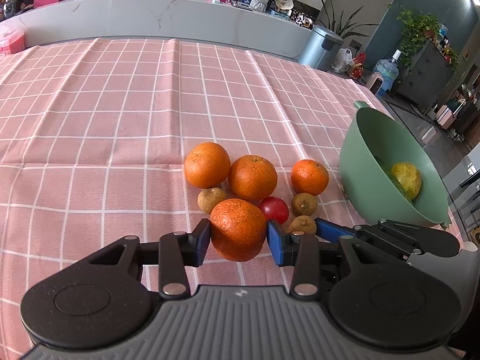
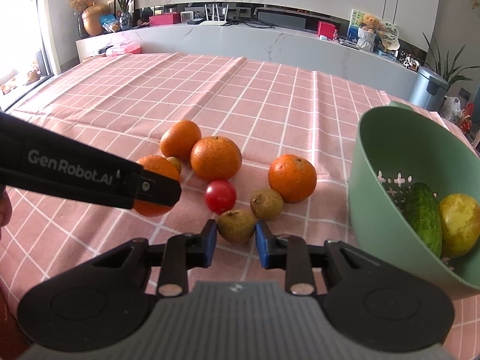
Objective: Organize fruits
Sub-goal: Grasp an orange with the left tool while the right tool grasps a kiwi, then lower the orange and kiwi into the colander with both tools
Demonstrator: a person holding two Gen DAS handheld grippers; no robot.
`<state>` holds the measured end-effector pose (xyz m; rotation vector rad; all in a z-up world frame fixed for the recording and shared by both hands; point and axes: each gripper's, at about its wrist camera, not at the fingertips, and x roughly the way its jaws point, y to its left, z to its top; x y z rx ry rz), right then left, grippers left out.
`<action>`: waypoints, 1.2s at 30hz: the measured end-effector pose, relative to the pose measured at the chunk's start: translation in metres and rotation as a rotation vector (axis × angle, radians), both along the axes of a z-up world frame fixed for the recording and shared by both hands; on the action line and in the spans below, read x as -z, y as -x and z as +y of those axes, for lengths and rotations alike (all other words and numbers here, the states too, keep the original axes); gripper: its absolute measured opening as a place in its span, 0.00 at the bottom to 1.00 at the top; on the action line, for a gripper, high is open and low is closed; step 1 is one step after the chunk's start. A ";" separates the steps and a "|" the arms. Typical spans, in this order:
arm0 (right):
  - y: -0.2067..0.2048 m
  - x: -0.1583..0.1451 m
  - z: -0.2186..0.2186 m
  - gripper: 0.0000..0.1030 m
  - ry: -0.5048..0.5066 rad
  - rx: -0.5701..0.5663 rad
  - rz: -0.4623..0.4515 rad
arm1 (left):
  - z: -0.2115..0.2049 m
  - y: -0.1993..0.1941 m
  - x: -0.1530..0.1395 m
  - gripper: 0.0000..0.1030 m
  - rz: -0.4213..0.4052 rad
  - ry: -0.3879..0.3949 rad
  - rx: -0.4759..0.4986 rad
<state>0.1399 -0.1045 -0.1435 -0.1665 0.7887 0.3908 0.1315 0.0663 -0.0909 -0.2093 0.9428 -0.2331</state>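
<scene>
Two fruits are clamped on the checked cloth (image 1: 120,120): the left gripper (image 1: 238,241) squeezes an orange (image 1: 238,229), the right gripper (image 2: 236,241) pinches a small brown fruit (image 2: 237,225). The green colander (image 2: 390,180) lies to the right, nearer the right gripper.

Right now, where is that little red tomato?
The red tomato lies on the pink checked cloth mid-pile, left of two small brown fruits, between the left tongs' orange and the right tongs.
</scene>
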 end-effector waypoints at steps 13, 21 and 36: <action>0.036 -0.052 -0.022 0.22 -0.007 -0.040 -0.072 | -0.030 0.017 -0.051 0.44 -0.047 -0.043 0.022; 0.051 -0.094 -0.068 0.22 0.003 -0.027 -0.126 | -0.069 0.018 -0.087 0.44 -0.111 -0.022 0.094; 0.028 -0.117 -0.150 0.22 0.034 0.044 -0.049 | -0.156 -0.025 -0.091 0.44 -0.089 -0.035 0.283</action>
